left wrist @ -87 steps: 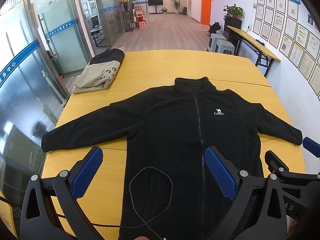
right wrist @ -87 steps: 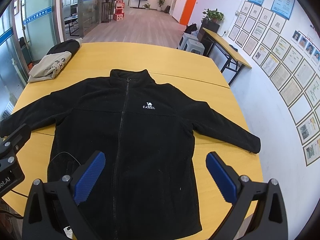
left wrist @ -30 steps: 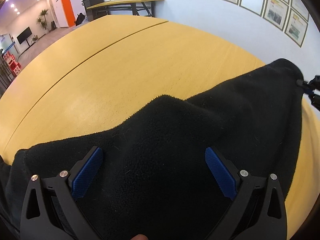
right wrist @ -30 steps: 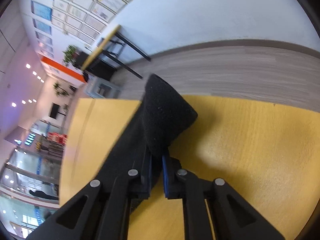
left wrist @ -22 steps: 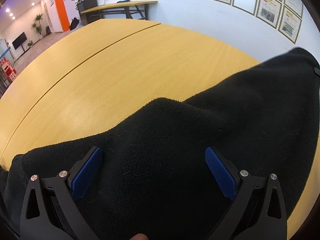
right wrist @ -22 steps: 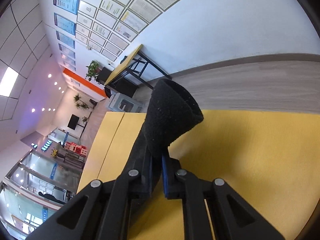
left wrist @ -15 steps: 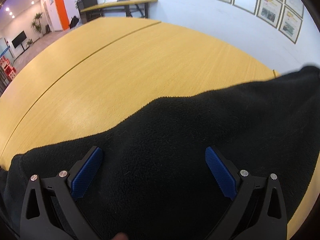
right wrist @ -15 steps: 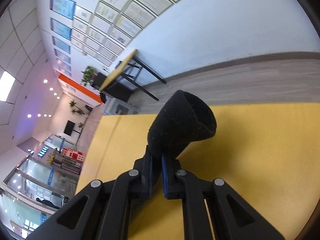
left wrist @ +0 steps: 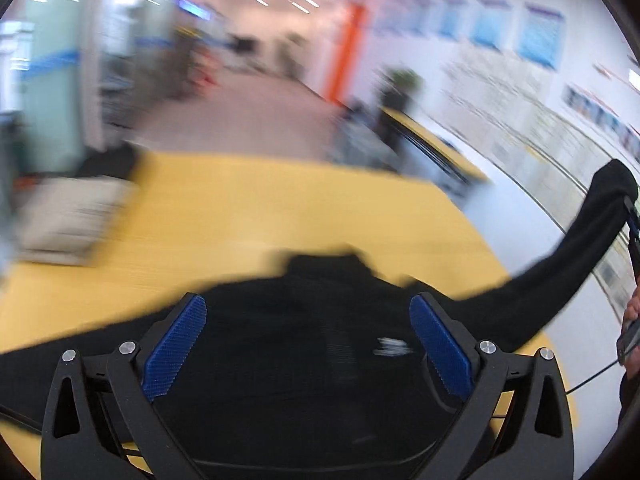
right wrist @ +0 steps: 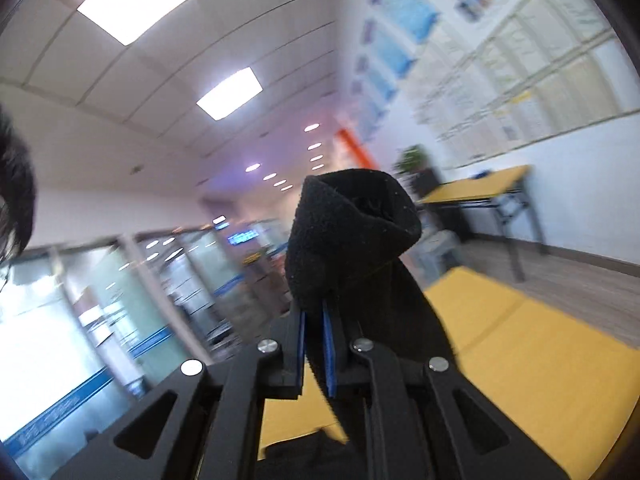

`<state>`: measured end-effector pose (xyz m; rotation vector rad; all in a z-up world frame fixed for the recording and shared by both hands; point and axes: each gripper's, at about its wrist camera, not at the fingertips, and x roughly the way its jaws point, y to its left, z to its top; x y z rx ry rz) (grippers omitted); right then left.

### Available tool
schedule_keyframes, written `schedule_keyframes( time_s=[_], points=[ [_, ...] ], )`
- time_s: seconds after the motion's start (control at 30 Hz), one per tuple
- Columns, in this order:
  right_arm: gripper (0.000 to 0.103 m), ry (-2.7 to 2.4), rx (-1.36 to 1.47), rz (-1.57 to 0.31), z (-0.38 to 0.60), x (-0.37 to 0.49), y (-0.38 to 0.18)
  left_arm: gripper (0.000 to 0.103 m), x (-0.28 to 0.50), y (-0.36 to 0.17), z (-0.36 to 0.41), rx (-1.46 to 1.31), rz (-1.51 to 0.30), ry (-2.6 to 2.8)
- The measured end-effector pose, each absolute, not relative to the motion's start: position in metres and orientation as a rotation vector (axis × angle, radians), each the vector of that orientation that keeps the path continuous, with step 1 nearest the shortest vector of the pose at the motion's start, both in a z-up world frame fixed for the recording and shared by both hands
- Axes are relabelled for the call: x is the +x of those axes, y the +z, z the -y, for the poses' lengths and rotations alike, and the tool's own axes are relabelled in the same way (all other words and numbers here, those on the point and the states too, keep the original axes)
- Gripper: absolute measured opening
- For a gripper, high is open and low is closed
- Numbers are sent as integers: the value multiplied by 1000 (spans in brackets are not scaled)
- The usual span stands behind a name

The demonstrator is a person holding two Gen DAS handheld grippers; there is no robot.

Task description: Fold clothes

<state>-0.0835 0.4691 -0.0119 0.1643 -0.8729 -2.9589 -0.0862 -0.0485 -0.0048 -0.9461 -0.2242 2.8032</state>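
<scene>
A black fleece jacket point(left wrist: 312, 320) lies front up on the yellow table point(left wrist: 280, 204). My left gripper point(left wrist: 306, 344) is open and empty, hovering over the jacket's chest. My right gripper point(right wrist: 314, 328) is shut on the cuff of the jacket's right sleeve point(right wrist: 352, 232) and holds it high in the air. In the left wrist view that sleeve point(left wrist: 592, 236) rises off the table at the right edge of the frame. Both views are blurred by motion.
A folded beige and black garment point(left wrist: 72, 216) lies at the table's far left. A second yellow table point(right wrist: 480, 188) stands by the wall with framed papers. Glass partitions point(right wrist: 100, 320) run along the left.
My right gripper has lifted the sleeve cuff from table height high into the air. My left gripper has swung back from the sleeve to over the jacket's chest.
</scene>
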Motion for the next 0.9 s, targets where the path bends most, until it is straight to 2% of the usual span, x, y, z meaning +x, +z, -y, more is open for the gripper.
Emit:
schedule_keyframes(
  time_s=[0.07,0.13,0.17,0.37,0.47,0.57,0.67,0.77,0.83,0.87,0.9],
  points=[
    [8,-2900,131,744,-433,-108,15,103,-69,21,100,-903,209,2956],
    [8,-2889,277,569,-374,-137,-24,103,-69,35,173,-876,173,3070],
    [8,-2878,348,481,-345,-151,-44,103,-74,35,182,-874,154,3111],
    [8,-2730,747,-35,-168,-235,-160,103,-48,-5,234,-950,100,3188],
    [8,-2593,901,-350,-96,-230,-236,103,-39,-43,258,-1004,150,3186],
    [8,-2498,881,-547,-52,-214,-262,103,-18,-56,289,-1030,194,3179],
    [8,-2451,832,-636,-37,-209,-267,103,-29,-71,285,-1042,198,3131],
    [10,-2399,866,-623,-32,-218,-277,103,-50,-81,265,-1029,221,3034],
    [15,-2390,885,-580,-35,-200,-277,103,-69,-82,238,-968,196,2928],
    [26,-2391,884,-547,-42,-193,-272,103,-81,-80,219,-918,169,2865],
    [43,-2394,882,-515,-49,-184,-267,103,-93,-80,200,-883,147,2797]
  ],
)
